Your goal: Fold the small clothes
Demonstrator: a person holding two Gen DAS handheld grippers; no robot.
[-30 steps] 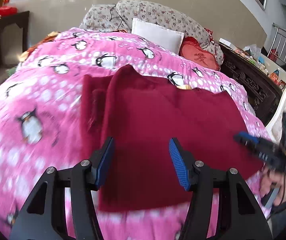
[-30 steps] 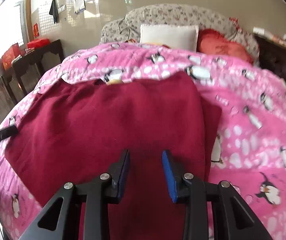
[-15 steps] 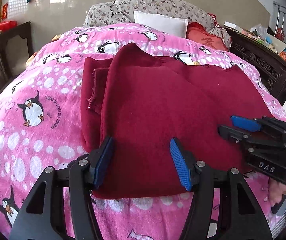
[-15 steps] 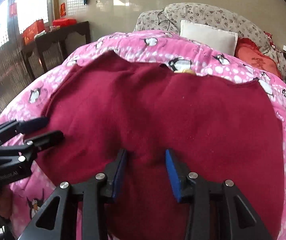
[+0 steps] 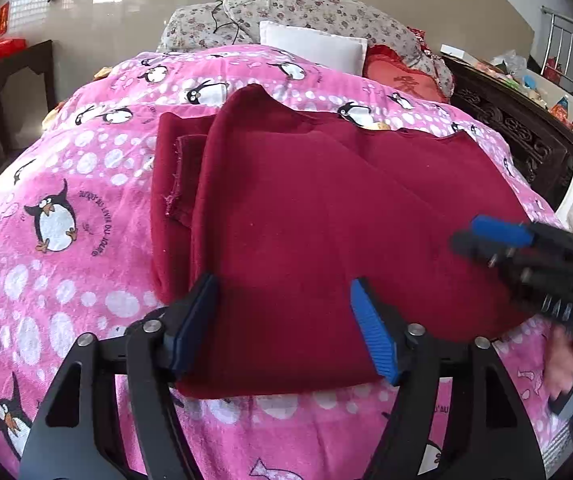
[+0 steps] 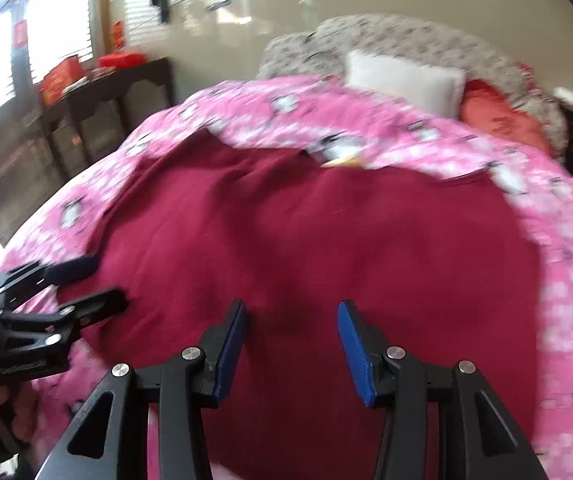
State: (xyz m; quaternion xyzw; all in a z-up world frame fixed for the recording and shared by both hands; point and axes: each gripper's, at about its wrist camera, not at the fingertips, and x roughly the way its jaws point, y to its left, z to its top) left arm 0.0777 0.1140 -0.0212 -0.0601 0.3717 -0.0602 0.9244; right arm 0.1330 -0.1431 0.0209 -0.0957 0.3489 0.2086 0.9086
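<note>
On the pink penguin blanket [image 5: 58, 184] the dark red garment [image 5: 306, 216] lies flat, its left side folded over in a doubled strip with a raw seam showing. The left gripper [image 5: 282, 320] is opening, its jaws spread over the near hem, pinching nothing. The right gripper [image 6: 290, 344], also opening, hovers empty above the cloth's right part.

left tool [image 5: 282, 320]: jaws opening, nothing gripped | right tool [image 6: 290, 344]: jaws opening, nothing gripped

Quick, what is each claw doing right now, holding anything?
Left claw: opening, holding nothing, above the red garment.
Right claw: opening, also holding nothing.
</note>
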